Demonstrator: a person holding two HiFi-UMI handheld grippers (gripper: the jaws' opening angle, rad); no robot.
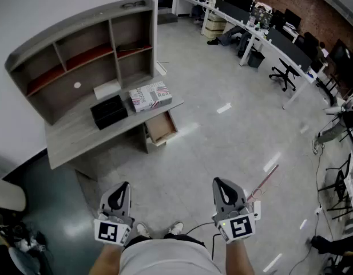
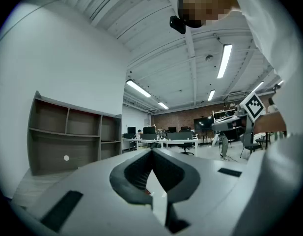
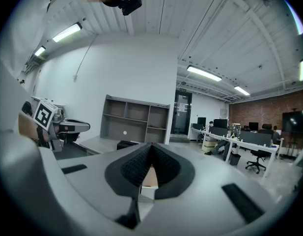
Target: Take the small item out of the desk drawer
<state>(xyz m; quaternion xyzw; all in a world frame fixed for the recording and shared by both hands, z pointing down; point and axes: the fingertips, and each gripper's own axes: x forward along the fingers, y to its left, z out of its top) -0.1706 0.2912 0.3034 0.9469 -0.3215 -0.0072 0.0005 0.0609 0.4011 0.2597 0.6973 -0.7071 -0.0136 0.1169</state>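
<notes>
Person stands on the grey floor [image 1: 222, 136], well back from the desk [image 1: 73, 136], which lies at about 11 o'clock from them. Left gripper [image 1: 122, 191] held level, jaws closed tip to tip, nothing between them. Right gripper [image 1: 222, 189] tipped slightly down, jaws also closed and empty. Each carries a cube with black-and-white square markers, left cube [image 1: 111, 231] and right cube [image 1: 238, 227]; no lettering on them. The drawer [image 1: 162, 126] stands pulled out under the desk's right end, brown bottom showing. The small item cannot be made out inside it from this range; both grippers are well apart from it. On the desktop: a black box [image 1: 109, 111], and just beside it at its 2 o'clock a printed box [image 1: 149, 96] with red and grey print, too small to read. Shelf unit [image 1: 79, 56] sits on the desk against the wall. A row of office desks [image 1: 268, 36] with a black chair [image 1: 284, 73] runs at 2 o'clock.
</notes>
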